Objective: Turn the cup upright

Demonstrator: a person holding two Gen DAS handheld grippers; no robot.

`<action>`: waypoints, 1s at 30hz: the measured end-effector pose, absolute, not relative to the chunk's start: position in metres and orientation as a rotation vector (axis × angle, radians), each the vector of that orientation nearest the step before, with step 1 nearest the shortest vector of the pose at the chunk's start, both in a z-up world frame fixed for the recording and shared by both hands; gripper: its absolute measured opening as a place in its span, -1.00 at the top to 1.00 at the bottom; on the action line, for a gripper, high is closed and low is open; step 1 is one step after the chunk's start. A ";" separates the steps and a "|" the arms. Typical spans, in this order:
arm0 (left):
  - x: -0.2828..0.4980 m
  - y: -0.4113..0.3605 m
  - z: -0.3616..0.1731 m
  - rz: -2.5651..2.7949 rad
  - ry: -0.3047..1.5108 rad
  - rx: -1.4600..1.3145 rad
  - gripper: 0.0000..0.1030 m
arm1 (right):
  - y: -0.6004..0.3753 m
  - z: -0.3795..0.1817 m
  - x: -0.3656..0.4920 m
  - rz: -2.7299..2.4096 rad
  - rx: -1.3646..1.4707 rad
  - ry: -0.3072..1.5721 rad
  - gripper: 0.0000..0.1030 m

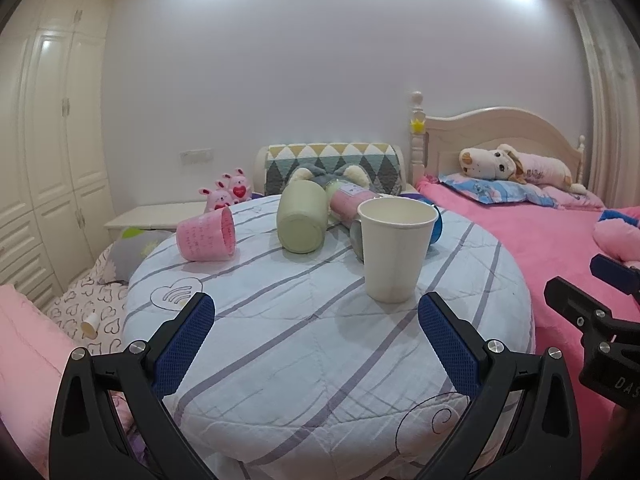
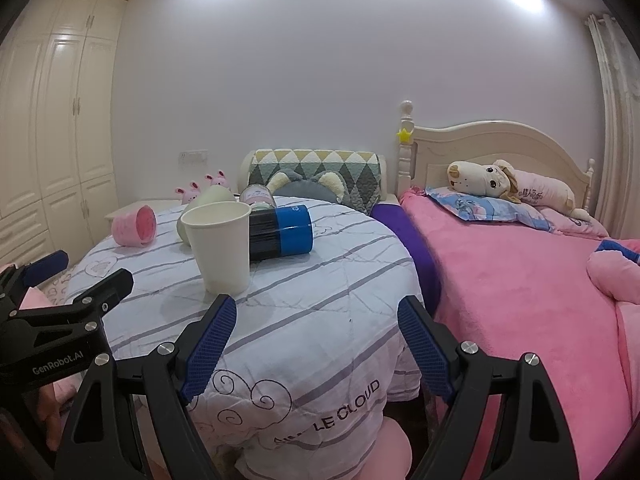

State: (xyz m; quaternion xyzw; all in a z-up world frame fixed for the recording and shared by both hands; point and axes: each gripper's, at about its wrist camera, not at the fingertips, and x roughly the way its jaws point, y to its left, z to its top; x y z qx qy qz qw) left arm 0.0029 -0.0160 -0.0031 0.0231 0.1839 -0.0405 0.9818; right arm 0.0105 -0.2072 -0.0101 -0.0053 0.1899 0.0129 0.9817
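The left gripper (image 1: 316,312) fills the lower part of its own view with both blue pads spread wide, holding nothing and touching nothing; between the pads lies bare striped cloth of the round table (image 1: 280,360). The right gripper (image 2: 316,316) sits the same way at the bottom of its view, fingers well apart and empty, over the table's near edge, where the quilted cover drops away toward lower centre.

The white paper cup (image 1: 396,248) stands upright, mouth up, just above and right of centre in the left view, near the right pad but apart from it. Close behind it lie a blue and black bottle (image 2: 280,232), a pale green cup (image 1: 302,222) on its side and a pink-labelled jar (image 1: 346,200). A pink cup (image 1: 208,234) lies tipped at mid left, well apart from the others.

To the right the table edge borders a pink bed (image 2: 520,280); a wardrobe (image 1: 48,140) stands at far left
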 end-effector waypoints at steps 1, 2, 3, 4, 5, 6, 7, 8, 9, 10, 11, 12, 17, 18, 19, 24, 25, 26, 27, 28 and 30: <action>0.003 -0.015 -0.003 -0.085 0.373 0.042 -0.99 | -0.207 -0.010 0.011 0.028 -0.012 0.385 -0.64; 0.003 -0.014 -0.004 -0.086 0.374 0.040 -0.99 | -0.207 -0.010 0.011 0.029 -0.012 0.387 -0.64; 0.003 -0.014 -0.004 -0.083 0.374 0.039 -0.99 | -0.207 -0.011 0.011 0.034 -0.011 0.391 -0.64; 0.003 -0.013 -0.004 -0.079 0.374 0.040 -0.99 | -0.207 -0.011 0.011 0.039 -0.008 0.393 -0.64; 0.003 -0.013 -0.004 -0.078 0.374 0.041 -0.99 | -0.208 -0.012 0.011 0.042 -0.003 0.395 -0.64; 0.003 -0.013 -0.004 -0.078 0.373 0.042 -0.99 | -0.208 -0.012 0.011 0.041 -0.001 0.396 -0.64; 0.002 -0.013 -0.004 -0.078 0.372 0.045 -0.99 | -0.209 -0.012 0.011 0.042 -0.001 0.397 -0.64; 0.002 -0.013 -0.004 -0.076 0.370 0.047 -0.99 | -0.209 -0.012 0.011 0.043 -0.002 0.398 -0.64; 0.003 -0.013 -0.004 -0.075 0.371 0.049 -0.99 | -0.209 -0.012 0.012 0.042 -0.003 0.399 -0.64; 0.003 -0.013 -0.004 -0.074 0.372 0.049 -0.99 | -0.209 -0.012 0.012 0.041 -0.003 0.399 -0.64; 0.003 -0.013 -0.004 -0.074 0.372 0.049 -0.99 | -0.209 -0.012 0.012 0.043 -0.001 0.398 -0.64; 0.003 -0.013 -0.004 -0.075 0.373 0.047 -0.99 | -0.209 -0.012 0.012 0.044 -0.002 0.401 -0.64; 0.005 -0.013 -0.005 -0.072 0.382 0.054 -0.99 | -0.208 -0.013 0.012 0.040 -0.008 0.413 -0.64; 0.005 -0.013 -0.005 -0.070 0.383 0.055 -0.99 | -0.208 -0.014 0.012 0.042 -0.008 0.414 -0.64; 0.005 -0.013 -0.005 -0.069 0.383 0.053 -0.99 | -0.208 -0.014 0.012 0.045 -0.008 0.416 -0.64; 0.004 -0.013 -0.005 -0.076 0.386 0.045 -0.99 | -0.207 -0.014 0.013 0.046 -0.014 0.424 -0.64; 0.004 -0.013 -0.005 -0.082 0.386 0.040 -0.99 | -0.207 -0.014 0.013 0.048 -0.015 0.424 -0.64; 0.004 -0.012 -0.005 -0.081 0.387 0.039 -0.99 | -0.207 -0.014 0.013 0.045 -0.016 0.424 -0.64; 0.004 -0.012 -0.006 -0.076 0.385 0.041 -0.99 | -0.207 -0.014 0.013 0.043 -0.018 0.424 -0.64; 0.003 -0.012 -0.006 -0.074 0.383 0.044 -0.99 | -0.208 -0.014 0.013 0.043 -0.018 0.425 -0.64; 0.002 -0.011 -0.006 -0.077 0.384 0.042 -0.99 | -0.208 -0.014 0.012 0.045 -0.015 0.425 -0.64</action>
